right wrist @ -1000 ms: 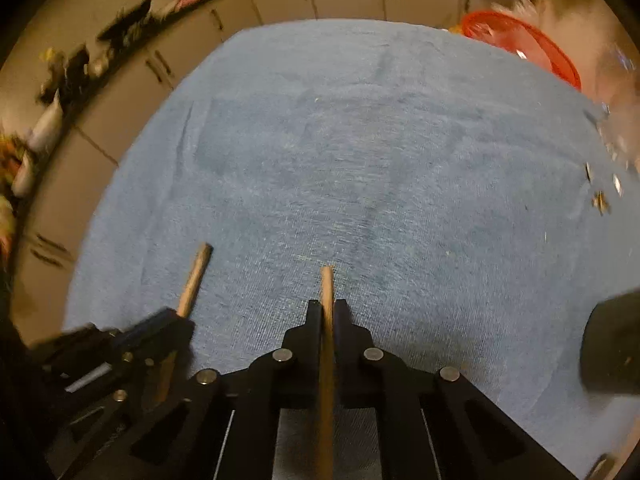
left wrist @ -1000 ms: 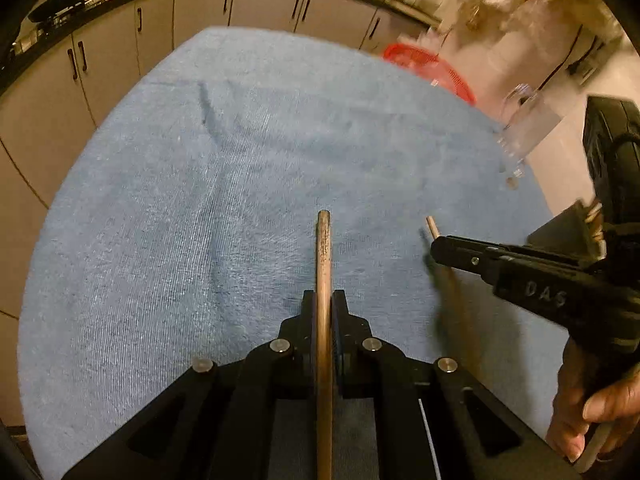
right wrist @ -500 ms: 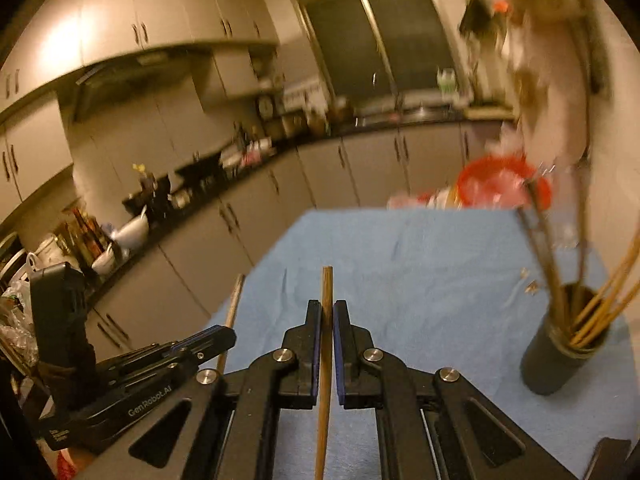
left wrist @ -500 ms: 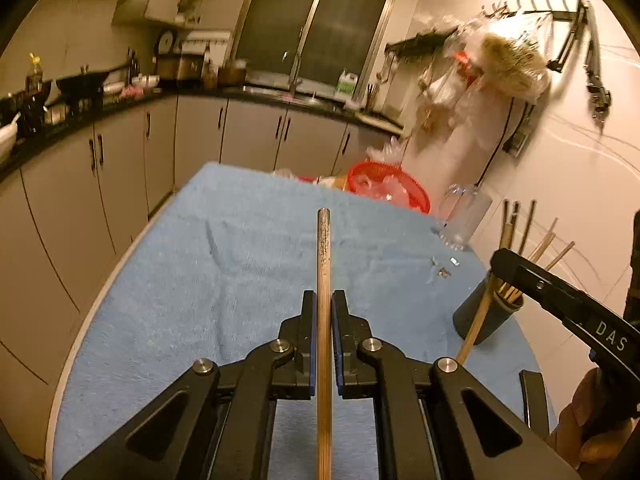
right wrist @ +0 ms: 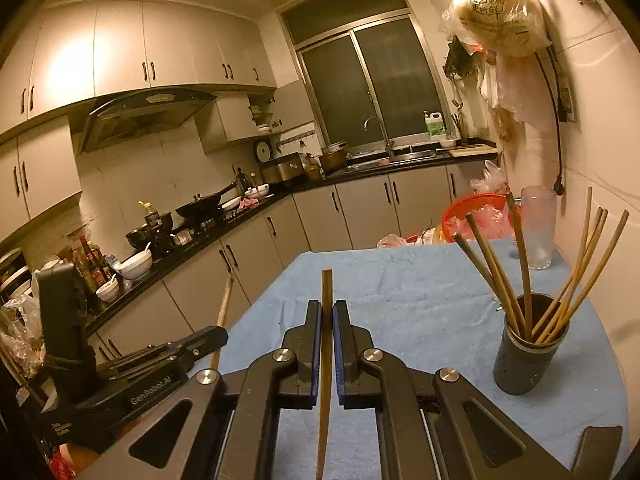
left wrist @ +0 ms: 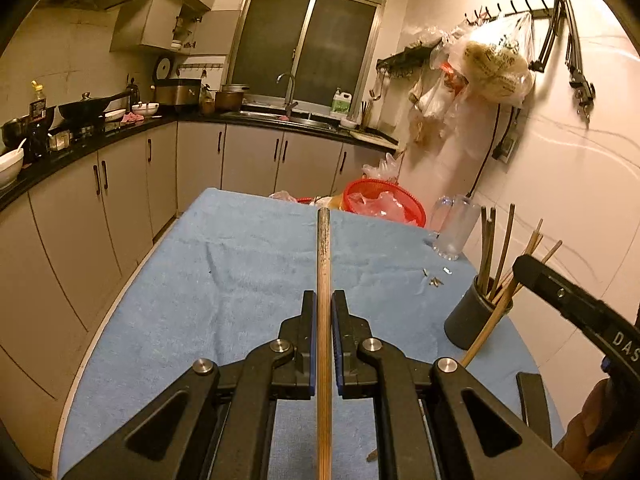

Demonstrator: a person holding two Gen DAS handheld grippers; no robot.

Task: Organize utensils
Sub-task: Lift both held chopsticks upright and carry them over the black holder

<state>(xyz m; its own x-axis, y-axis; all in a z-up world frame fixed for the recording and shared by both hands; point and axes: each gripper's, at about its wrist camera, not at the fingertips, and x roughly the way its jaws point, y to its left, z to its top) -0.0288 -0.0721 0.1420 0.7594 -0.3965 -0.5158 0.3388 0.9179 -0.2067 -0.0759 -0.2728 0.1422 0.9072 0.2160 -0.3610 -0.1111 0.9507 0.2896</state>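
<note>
Chopsticks (left wrist: 323, 280) are light, stiff, a bit slippery; my left fingers (left wrist: 308, 344) and right fingers (right wrist: 314, 350) each squeeze one mid-stick.

Both grippers, left (left wrist: 322, 308) and right (right wrist: 327, 316), raised off cloth (left wrist: 240, 280), tilted up.

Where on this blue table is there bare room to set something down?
The blue cloth is bare through the middle and along the side by the cabinets. It is crowded along the wall side: dark chopstick holder, clear glass mug, small scraps, and the red basket at the far end.
</note>
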